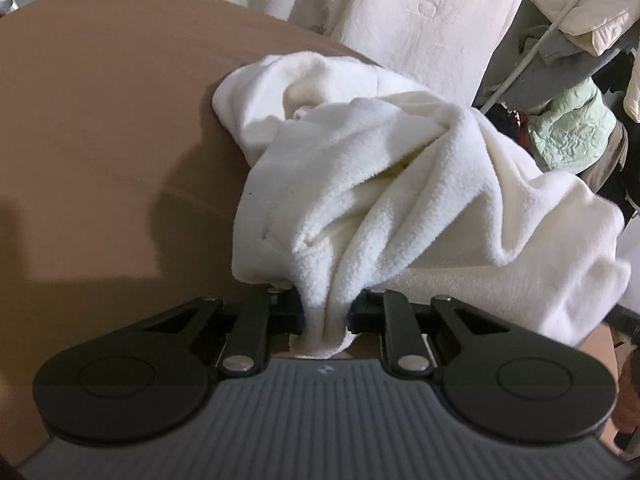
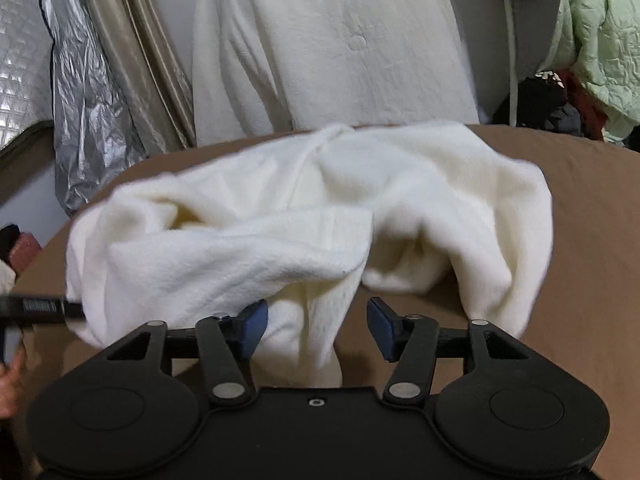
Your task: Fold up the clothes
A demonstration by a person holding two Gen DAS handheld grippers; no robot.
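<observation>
A brown table (image 2: 592, 208) fills the lower ground of both views. Behind its far edge hangs a large cream fleece cloth (image 2: 328, 48) with a faint embossed mark. To the left of it stand a beige satin curtain (image 2: 132, 60) and crinkled silver plastic sheeting (image 2: 80, 120). At the right, a pale green quilted jacket (image 2: 600, 44) lies over dark clothes (image 2: 548, 100), beside a white cord (image 2: 511, 40).

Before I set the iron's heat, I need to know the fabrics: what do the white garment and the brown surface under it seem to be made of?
White garment: looks like fleece or plush knit, matte, with a nubby, fuzzy pile and thick soft folds; probably synthetic, but the fibre cannot be told.
Brown surface: seems a smooth, matte woven cloth cover, with faint creases and no pile.
</observation>
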